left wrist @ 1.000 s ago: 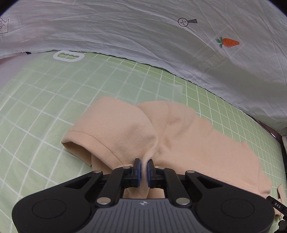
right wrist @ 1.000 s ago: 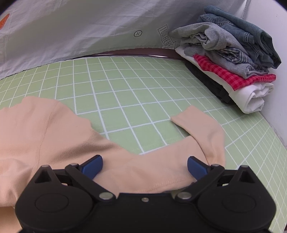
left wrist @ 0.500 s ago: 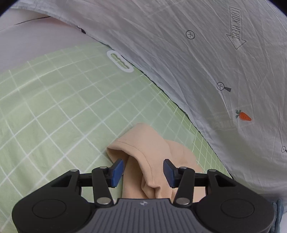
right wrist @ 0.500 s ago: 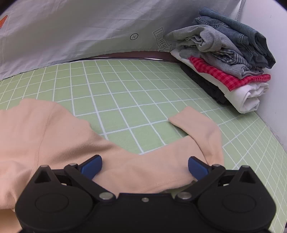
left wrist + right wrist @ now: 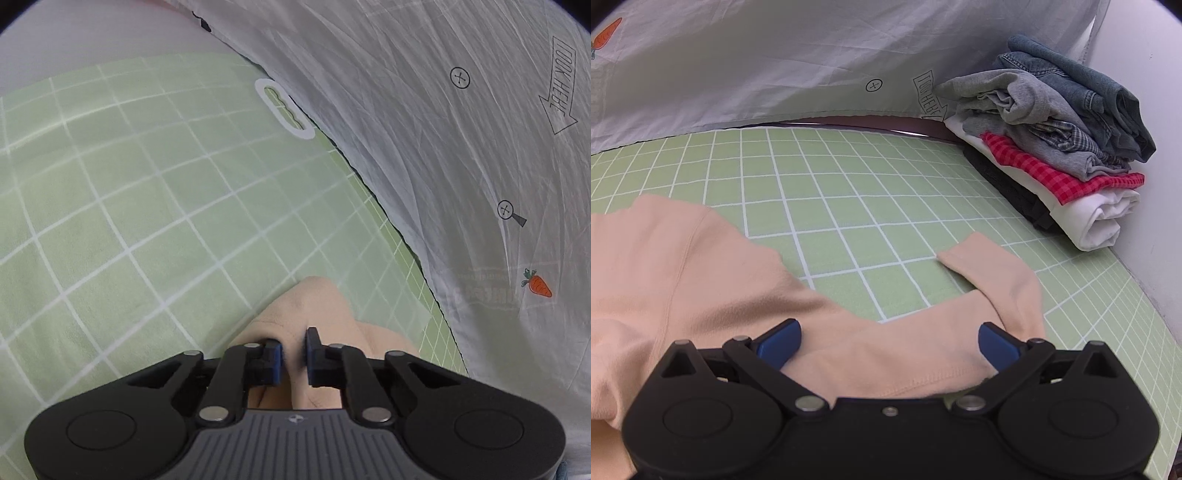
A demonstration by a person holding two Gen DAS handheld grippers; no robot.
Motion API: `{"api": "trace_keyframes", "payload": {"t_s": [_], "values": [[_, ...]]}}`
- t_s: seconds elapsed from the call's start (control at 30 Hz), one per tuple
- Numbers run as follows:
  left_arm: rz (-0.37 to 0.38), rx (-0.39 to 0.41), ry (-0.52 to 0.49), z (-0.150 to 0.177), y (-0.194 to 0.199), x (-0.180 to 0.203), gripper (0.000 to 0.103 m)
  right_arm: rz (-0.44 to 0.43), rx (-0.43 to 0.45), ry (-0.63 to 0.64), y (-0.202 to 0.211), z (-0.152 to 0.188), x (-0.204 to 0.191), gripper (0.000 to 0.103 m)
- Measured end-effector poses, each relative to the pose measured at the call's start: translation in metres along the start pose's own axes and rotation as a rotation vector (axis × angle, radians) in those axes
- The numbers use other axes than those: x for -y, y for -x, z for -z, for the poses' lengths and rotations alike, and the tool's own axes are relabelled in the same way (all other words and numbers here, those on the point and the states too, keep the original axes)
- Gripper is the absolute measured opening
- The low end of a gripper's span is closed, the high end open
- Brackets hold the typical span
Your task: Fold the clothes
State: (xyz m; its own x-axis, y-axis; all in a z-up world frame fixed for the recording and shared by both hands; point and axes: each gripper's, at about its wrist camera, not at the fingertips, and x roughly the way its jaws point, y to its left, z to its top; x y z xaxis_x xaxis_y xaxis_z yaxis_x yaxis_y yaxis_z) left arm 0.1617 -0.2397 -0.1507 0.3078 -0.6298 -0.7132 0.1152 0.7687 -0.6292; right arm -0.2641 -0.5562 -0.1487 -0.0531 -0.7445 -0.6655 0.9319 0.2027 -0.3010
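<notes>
Looking along the right hand-held gripper (image 5: 888, 341), I see a peach shirt (image 5: 701, 280) of soft knit lying mostly flat on the green grid mat (image 5: 849, 206) that covers the bench. Its body fills the left and lower left of the frame, and one sleeve (image 5: 993, 273) runs out to the lower right, bending back so its cuff points toward the centre. A stitched hem shows at the bottom of the frame, just above the gripper body. My right hand-held gripper is spread wide, its blue pads set either side of the sleeve's base, with cloth between them but not clamped.

In the left wrist view, a bunched fold of the peach shirt (image 5: 310, 306) rises at lower centre against the mat (image 5: 147, 221). My left hand-held gripper (image 5: 293, 352) is pressed nearly together, pinching that fold between its pads.

A stack of folded clothes (image 5: 1060, 136) sits at the upper right of the right wrist view, well apart from the shirt. A white printed sheet (image 5: 443, 129) hangs behind the mat.
</notes>
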Motion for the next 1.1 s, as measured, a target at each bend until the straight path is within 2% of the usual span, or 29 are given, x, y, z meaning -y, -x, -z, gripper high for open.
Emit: {"api": "trace_keyframes", "payload": {"t_s": [0.07, 0.2, 0.37, 0.47, 0.6, 0.8, 1.07, 1.1], "values": [[-0.009, 0.063, -0.038, -0.005, 0.014, 0.003, 0.006, -0.003, 0.006, 0.009, 0.0, 0.0, 0.0, 0.103], [-0.098, 0.242, -0.16, -0.025, 0.055, 0.011, 0.006, -0.013, 0.006, 0.005, 0.0, 0.0, 0.002, 0.103], [-0.206, 0.484, -0.191, -0.053, 0.107, -0.001, 0.006, -0.002, 0.024, 0.03, 0.002, 0.002, -0.002, 0.103], [-0.3, 0.544, -0.204, -0.061, 0.123, -0.017, 0.007, 0.009, 0.04, 0.058, 0.003, 0.003, -0.005, 0.103], [-0.39, 0.501, -0.191, -0.058, 0.119, -0.039, 0.008, 0.016, 0.046, 0.065, 0.004, 0.003, -0.006, 0.103], [-0.472, 0.452, -0.146, -0.019, 0.115, -0.064, 0.011, 0.024, 0.05, 0.093, 0.005, 0.002, -0.008, 0.103], [-0.444, 0.37, -0.016, 0.014, 0.129, -0.102, 0.016, 0.045, 0.076, 0.14, 0.007, 0.005, -0.012, 0.103], [-0.439, 0.367, -0.012, 0.018, 0.131, -0.105, 0.02, 0.048, 0.074, 0.143, 0.007, 0.004, -0.013, 0.103]]}}
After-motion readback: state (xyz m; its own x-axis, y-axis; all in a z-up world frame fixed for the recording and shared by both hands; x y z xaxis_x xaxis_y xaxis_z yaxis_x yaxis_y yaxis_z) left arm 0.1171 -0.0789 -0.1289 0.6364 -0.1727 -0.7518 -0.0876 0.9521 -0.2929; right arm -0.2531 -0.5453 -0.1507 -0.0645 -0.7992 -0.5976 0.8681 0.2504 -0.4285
